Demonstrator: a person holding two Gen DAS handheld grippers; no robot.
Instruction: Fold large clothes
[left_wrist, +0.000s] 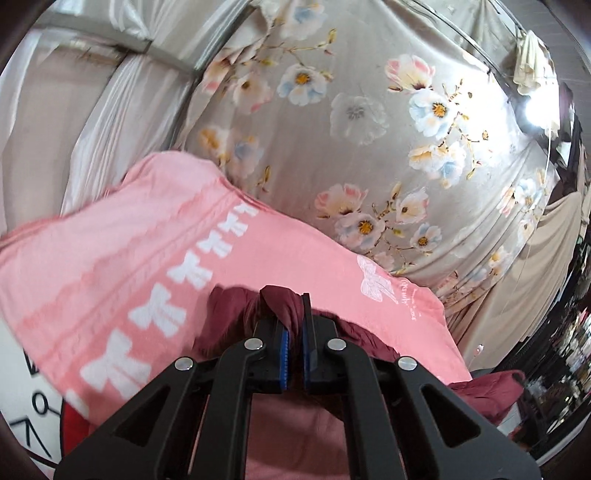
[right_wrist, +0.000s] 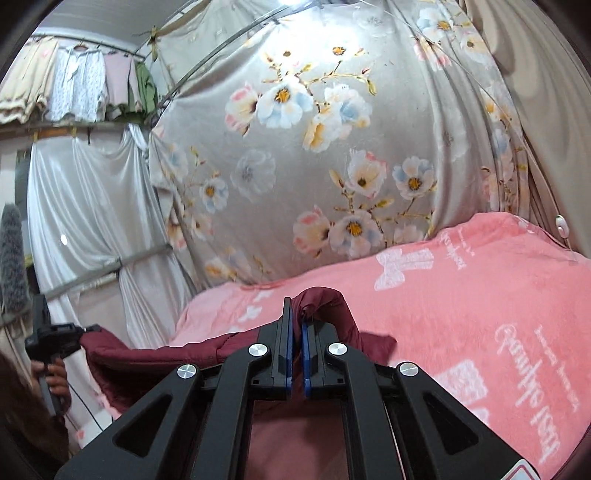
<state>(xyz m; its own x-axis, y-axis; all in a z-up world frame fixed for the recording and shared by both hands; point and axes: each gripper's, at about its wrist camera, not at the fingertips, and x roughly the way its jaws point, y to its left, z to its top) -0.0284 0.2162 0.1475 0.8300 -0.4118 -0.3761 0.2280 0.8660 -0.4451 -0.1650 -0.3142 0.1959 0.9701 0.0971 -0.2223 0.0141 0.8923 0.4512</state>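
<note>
From the left wrist, the left hand-held gripper (left_wrist: 295, 314) is clamped on a bunched fold of the maroon garment (left_wrist: 236, 317), lifted above the pink blanket (left_wrist: 110, 258) on the bed. Only a small pinch is held; it could slip out under the hanging weight.

From the right wrist, the right hand-held gripper (right_wrist: 297, 314) likewise pinches the maroon garment (right_wrist: 147, 358), which sags between both grips near the bed's edge and may drag or twist.
</note>
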